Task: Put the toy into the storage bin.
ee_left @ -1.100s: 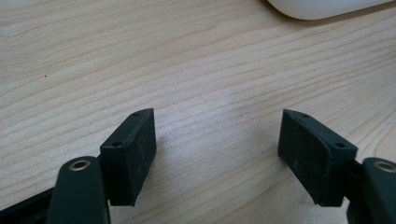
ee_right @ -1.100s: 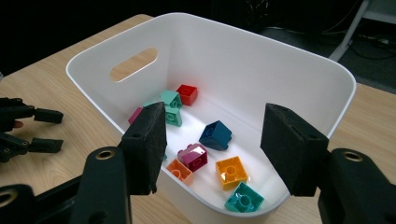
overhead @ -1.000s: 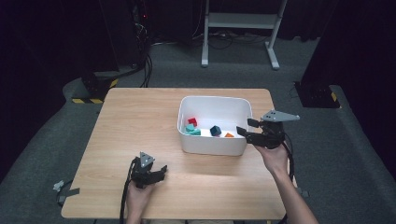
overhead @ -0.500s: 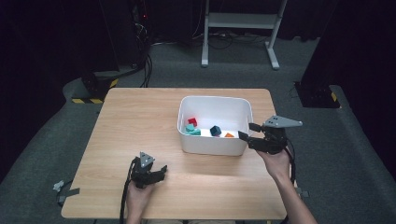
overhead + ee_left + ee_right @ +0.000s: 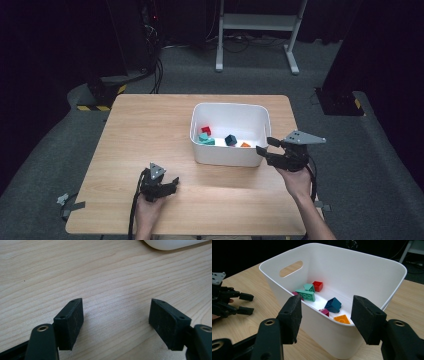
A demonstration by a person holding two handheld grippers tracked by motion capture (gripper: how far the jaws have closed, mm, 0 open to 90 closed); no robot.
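Note:
A white tub point(image 5: 227, 155) stands on the wooden table point(image 5: 150, 130), right of centre. Inside it lie a red brick point(image 5: 317, 286), a teal brick point(image 5: 305, 295), a dark blue brick point(image 5: 333, 305), an orange brick point(image 5: 342, 319) and a magenta one point(image 5: 325, 312). My right gripper point(image 5: 265, 145) is open at the tub's near right corner, jaws on either side of the rim point(image 5: 327, 302), holding nothing. My left gripper point(image 5: 172, 182) rests open on bare wood near the front edge point(image 5: 116, 312), left of the tub and apart from it.
The left gripper point(image 5: 227, 302) also appears far off in the right gripper view. Bare wood spreads left of the tub. Behind the table a white metal stand point(image 5: 255, 22) and cables point(image 5: 155, 70) sit on the grey floor.
My right gripper has drifted slightly toward the near edge and lower beside the tub's corner. The left gripper has stayed where it was.

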